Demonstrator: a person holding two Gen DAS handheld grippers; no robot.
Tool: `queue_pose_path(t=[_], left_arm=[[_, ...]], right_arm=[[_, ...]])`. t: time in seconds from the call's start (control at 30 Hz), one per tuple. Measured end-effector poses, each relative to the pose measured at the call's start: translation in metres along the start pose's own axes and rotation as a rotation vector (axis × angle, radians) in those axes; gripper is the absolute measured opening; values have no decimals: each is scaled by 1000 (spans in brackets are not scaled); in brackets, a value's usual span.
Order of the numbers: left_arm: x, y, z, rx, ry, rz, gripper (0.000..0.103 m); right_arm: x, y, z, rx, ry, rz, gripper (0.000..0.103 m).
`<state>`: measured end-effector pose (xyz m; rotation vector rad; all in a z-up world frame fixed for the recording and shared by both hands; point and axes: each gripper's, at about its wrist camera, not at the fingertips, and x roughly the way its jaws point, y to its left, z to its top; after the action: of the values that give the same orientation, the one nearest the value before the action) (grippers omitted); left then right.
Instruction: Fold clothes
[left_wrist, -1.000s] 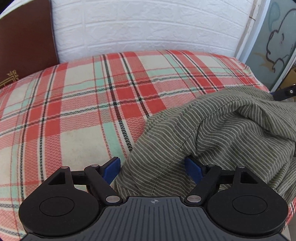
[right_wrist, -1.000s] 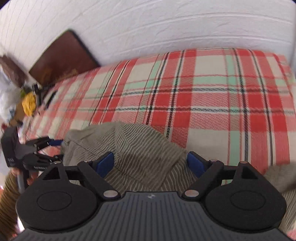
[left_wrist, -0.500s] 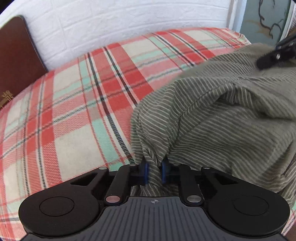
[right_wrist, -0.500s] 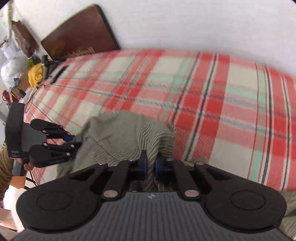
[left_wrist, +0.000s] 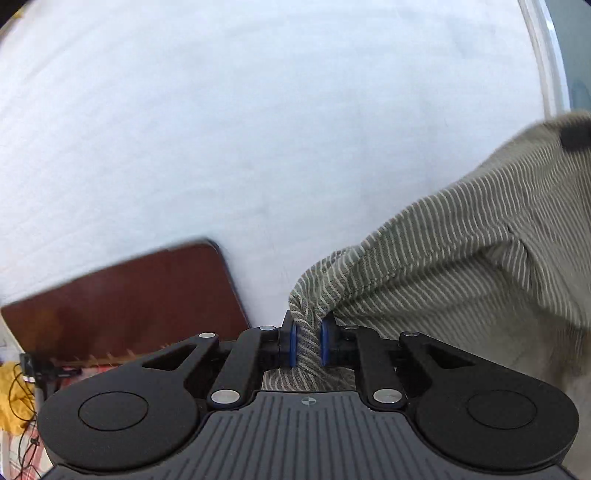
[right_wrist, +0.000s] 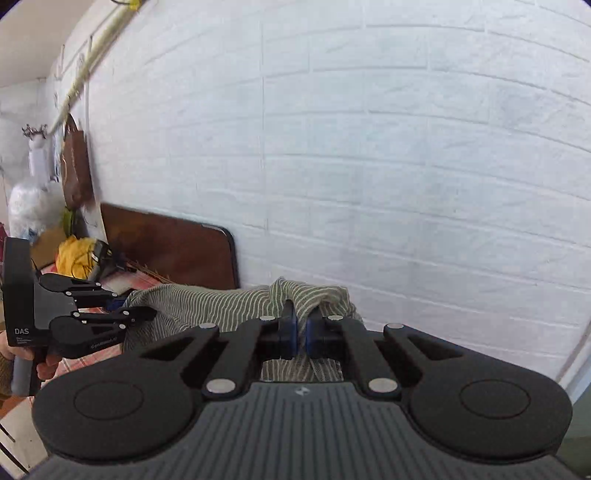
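The olive-green garment with thin white stripes (left_wrist: 461, 258) hangs in the air, stretched between both grippers. My left gripper (left_wrist: 307, 341) is shut on a bunched edge of it, the blue pads pressing the fabric. My right gripper (right_wrist: 300, 334) is shut on another bunched edge of the garment (right_wrist: 221, 306). In the right wrist view the left gripper (right_wrist: 127, 306) shows at the left, held by a hand (right_wrist: 44, 369), with the cloth running from it. The right gripper (left_wrist: 576, 136) is only a dark blur at the far right of the left wrist view.
A white brick wall (right_wrist: 369, 147) fills both views. A brown board (left_wrist: 129, 299) leans against it. Yellow cloth and cables (right_wrist: 74, 254) sit at the left beside a strip of red plaid bedcover (right_wrist: 81, 365). A pale door frame (left_wrist: 546, 55) stands at the right.
Both grippers went from open around the garment to shut on it, then rose sharply. The garment came up off the plaid bed, and both views now face the wall.
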<state>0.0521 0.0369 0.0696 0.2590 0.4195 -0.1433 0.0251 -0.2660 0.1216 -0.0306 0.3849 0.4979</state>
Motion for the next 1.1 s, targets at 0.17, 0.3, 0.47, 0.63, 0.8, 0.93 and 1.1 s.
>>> queue_pose_path(t=[0.17, 0.3, 0.47, 0.63, 0.8, 0.93, 1.1], left_arm=[[-27, 2, -55, -26, 69, -95, 11], [-27, -25, -134, 33, 260, -186, 12], [-22, -55, -213, 95, 476, -276, 26], [-45, -50, -227, 133, 482, -295, 56], [-76, -35, -198, 127, 378, -303, 75], [-78, -27, -169, 60, 269, -302, 83], [-39, -51, -161, 81, 315, -342, 84]], right_arm=[[-5, 7, -63, 2, 110, 97, 5], [10, 9, -162, 73, 355, 164, 5], [17, 11, -261, 207, 599, 206, 9], [-8, 10, -267, 248, 592, 194, 35], [-45, 13, -230, 200, 424, 160, 60], [-46, 15, -214, 200, 313, 152, 61], [-4, 24, -229, 202, 356, 163, 61]])
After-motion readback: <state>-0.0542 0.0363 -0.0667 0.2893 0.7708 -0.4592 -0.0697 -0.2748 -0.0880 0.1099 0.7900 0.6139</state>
